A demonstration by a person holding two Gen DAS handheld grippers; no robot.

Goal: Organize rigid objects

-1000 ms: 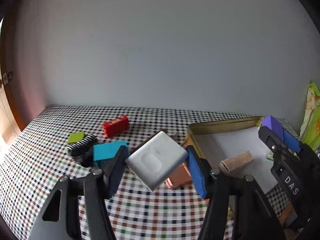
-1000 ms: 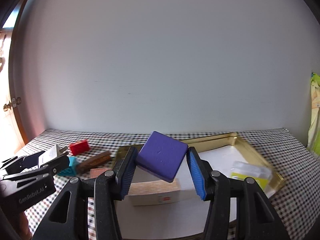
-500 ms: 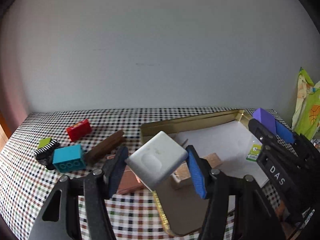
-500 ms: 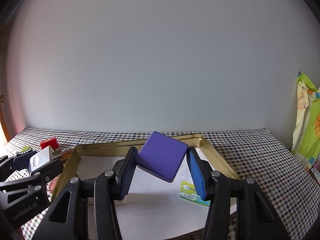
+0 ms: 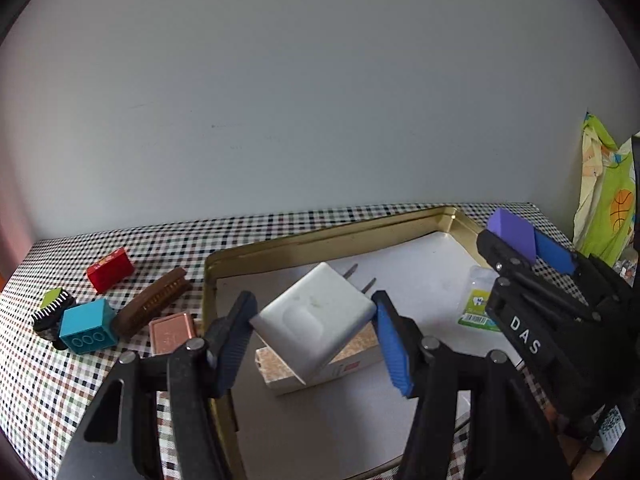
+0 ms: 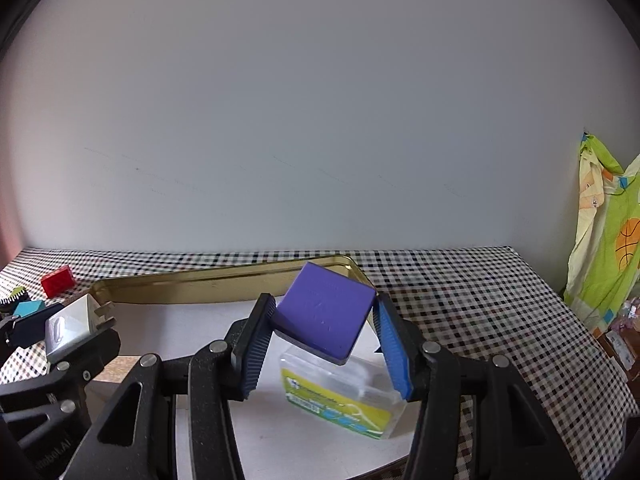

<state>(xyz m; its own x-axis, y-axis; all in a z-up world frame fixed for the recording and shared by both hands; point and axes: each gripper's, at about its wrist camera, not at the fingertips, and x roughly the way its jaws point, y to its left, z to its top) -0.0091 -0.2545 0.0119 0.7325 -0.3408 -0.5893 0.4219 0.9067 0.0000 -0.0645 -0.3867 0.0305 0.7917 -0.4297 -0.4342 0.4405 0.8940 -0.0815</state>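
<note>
Left hand-held gripper (image 5: 314,338) is clamped on a white plug adapter (image 5: 316,320), held tilted in the air above the gold tray (image 5: 320,240) and over a cork-topped box (image 5: 280,364) lying in it. Right hand-held gripper (image 6: 324,344) is clamped on a purple square block (image 6: 324,314), also tilted, above a clear floss-pick box (image 6: 344,400) in the same tray. Red brick (image 5: 110,270), teal brick (image 5: 88,326), brown bar (image 5: 154,300) and copper tin (image 5: 172,332) sit on the checkered worktop (image 5: 48,380), left of the tray.
</note>
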